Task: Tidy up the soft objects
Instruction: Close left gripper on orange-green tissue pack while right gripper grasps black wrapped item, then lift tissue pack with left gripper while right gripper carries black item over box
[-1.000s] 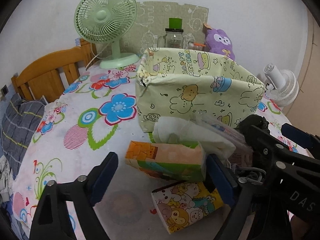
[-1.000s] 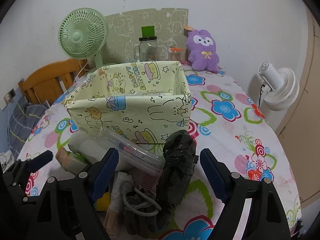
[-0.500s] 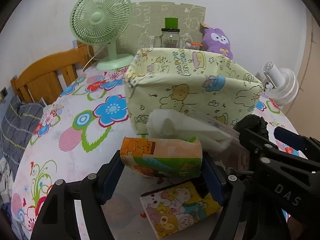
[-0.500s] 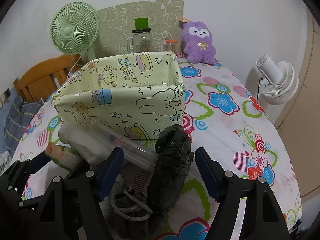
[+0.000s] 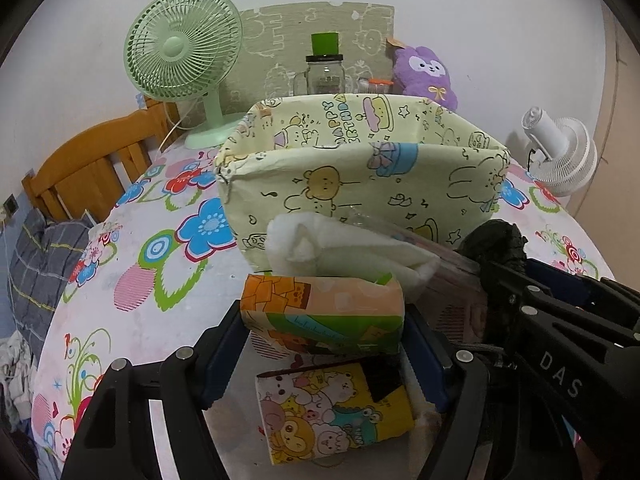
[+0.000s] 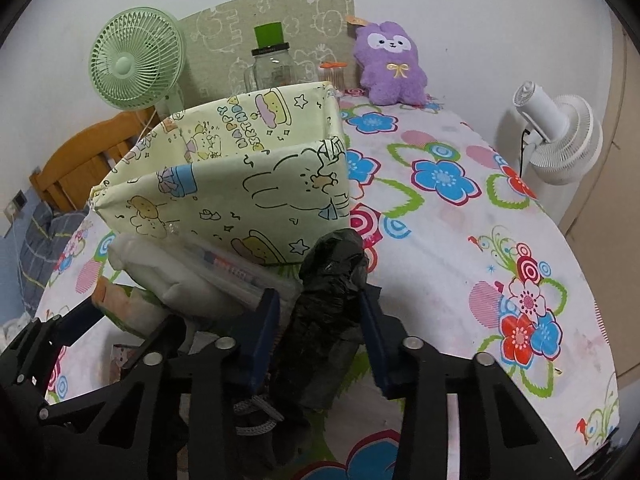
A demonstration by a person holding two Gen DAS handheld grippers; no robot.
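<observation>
Soft tissue pack (image 5: 324, 312) pinched in left gripper (image 5: 324, 344); black bag (image 6: 328, 300) squeezed in right gripper (image 6: 320, 336). Risk: either slipping, or snagging box (image 5: 360, 184) rim.

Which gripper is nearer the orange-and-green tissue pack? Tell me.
Left. The left gripper has its fingers on both ends of the orange-and-green tissue pack; the right gripper sits off to the pack's right, around the crumpled black plastic bag.

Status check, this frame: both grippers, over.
Left gripper shut on tissue pack. Right gripper shut on black bag. Fabric bin directly ahead.
</observation>
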